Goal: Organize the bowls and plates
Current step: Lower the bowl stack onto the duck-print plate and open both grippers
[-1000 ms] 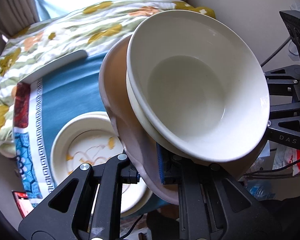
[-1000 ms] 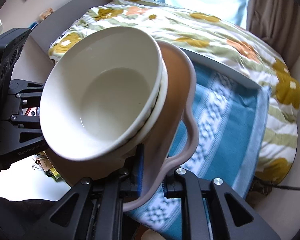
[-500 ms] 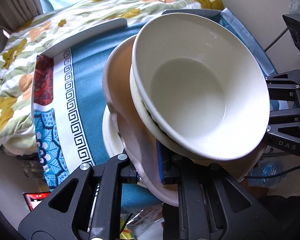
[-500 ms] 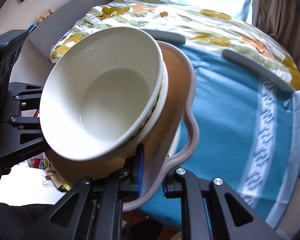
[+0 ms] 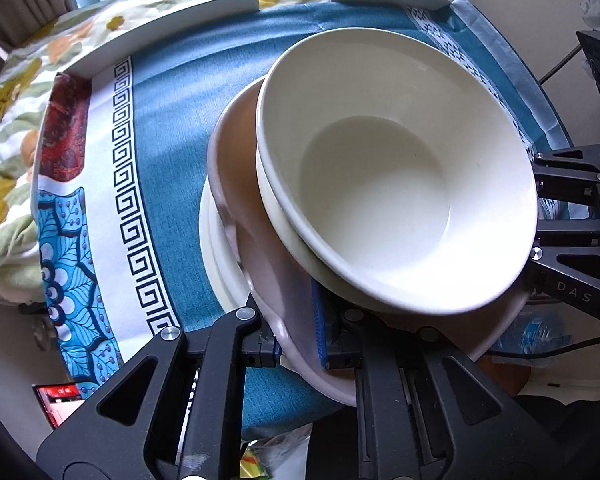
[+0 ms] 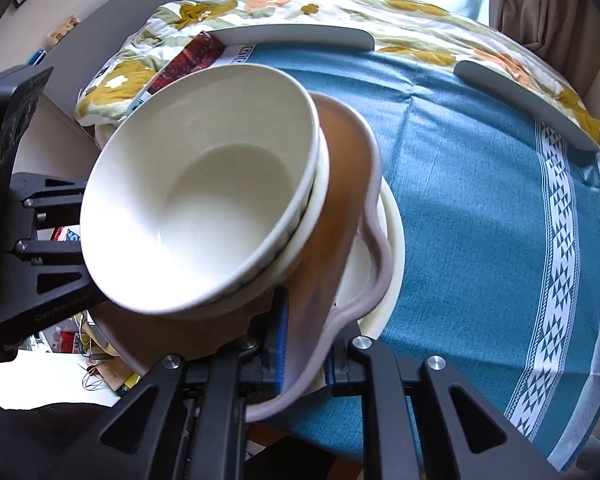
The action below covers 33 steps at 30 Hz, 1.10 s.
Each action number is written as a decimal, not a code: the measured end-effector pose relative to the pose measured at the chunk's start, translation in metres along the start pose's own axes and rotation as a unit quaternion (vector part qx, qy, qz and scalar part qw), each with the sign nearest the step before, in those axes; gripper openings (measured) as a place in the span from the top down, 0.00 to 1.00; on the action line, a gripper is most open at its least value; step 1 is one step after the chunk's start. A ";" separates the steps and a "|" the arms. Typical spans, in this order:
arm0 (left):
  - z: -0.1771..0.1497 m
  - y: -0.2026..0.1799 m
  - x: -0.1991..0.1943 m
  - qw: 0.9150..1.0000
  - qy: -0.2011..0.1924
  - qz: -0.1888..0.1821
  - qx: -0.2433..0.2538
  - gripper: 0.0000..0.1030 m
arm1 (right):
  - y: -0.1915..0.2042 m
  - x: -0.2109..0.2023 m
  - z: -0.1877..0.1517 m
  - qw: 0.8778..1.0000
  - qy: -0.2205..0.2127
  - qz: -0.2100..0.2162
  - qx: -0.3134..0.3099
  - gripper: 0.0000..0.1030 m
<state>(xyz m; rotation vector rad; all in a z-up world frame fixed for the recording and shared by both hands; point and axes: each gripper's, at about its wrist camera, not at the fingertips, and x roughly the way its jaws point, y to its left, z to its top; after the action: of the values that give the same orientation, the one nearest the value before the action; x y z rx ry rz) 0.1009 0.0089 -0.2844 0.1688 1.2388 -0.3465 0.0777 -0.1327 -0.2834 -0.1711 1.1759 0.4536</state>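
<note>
At the centre of both wrist views, a pinkish-brown plate (image 5: 256, 256) with a wavy rim is held tilted between the two tongs. In the left wrist view, the left tongs (image 5: 298, 344) are seen at the lower middle of the frame, closed on the plate's near rim, with a blue pad (image 5: 319, 324) pressed against the plate's inner face. In the right wrist view, the right tongs (image 6: 306, 356) are likewise clamped on the opposite rim at the lower middle, blue pads on either side of the edge. Two cream bowls, nested one inside the other, are carried on the plate; the upper bowl (image 5: 396, 208) fills the centre right of the left view and the centre left of the right view (image 6: 204, 200), while only a rim of the lower bowl (image 5: 276, 232) is shown beneath it. Under the tilted plate, a cream plate (image 5: 220, 256) is seen lying on the desk, its edge showing at the plate's left in the left view and at its right in the right view (image 6: 394, 264). The desk is covered by a blue patterned cloth (image 6: 480, 184). A floral quilt (image 6: 340, 12) is seen along the upper part of both frames.
</note>
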 end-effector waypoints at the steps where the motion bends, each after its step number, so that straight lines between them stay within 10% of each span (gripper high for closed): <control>1: 0.000 0.000 -0.001 1.000 -0.001 -0.002 -0.003 0.90 | 0.000 0.000 0.000 1.000 -0.003 -0.002 -0.001 0.87; 33: -0.014 -0.010 -0.067 0.998 -0.033 0.049 0.027 0.82 | -0.010 -0.053 -0.010 0.996 -0.031 -0.010 0.083 0.87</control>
<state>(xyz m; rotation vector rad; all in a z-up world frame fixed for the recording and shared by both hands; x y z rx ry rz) 0.0657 0.0147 -0.2247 0.2625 1.1529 -0.2989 0.0573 -0.1588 -0.2398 -0.0248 1.1442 0.3389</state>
